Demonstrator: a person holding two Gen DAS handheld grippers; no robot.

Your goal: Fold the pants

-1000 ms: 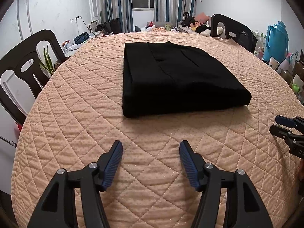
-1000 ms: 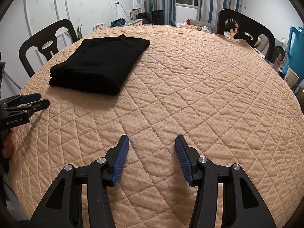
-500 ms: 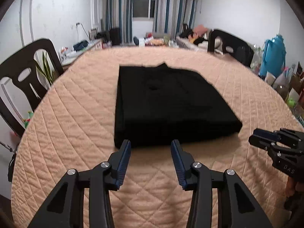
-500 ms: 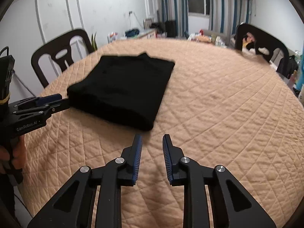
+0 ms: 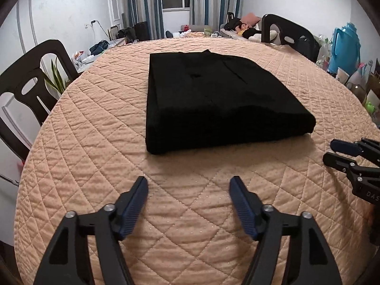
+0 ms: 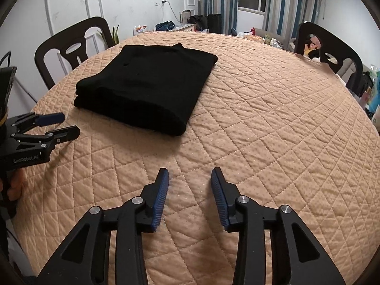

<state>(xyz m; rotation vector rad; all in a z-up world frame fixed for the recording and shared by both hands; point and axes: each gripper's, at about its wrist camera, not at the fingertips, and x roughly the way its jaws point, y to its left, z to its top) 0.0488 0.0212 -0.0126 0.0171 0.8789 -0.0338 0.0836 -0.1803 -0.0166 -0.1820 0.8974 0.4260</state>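
Left gripper (image 5: 188, 182): jaws opening, wide apart, nothing between them, above the quilted surface (image 5: 95, 128).
Right gripper (image 6: 190, 174): jaws opening, empty.
Pants (image 5: 213, 97): folded black stack, ahead of left gripper, ahead-left of right gripper.

A home, prob. living/dining rm: quilted peach tabletop (image 5: 95, 123) w/ dark dining chairs (image 5: 30, 83), striped curtains (image 5: 142, 7), sofa (image 5: 197, 27), thermos (image 5: 344, 47), houseplant (image 5: 55, 78).

Peach quilted counter (image 5: 99, 123), dark chairs (image 5: 28, 80) around it, blue jug (image 5: 345, 45) at right, striped curtains (image 5: 142, 4) behind
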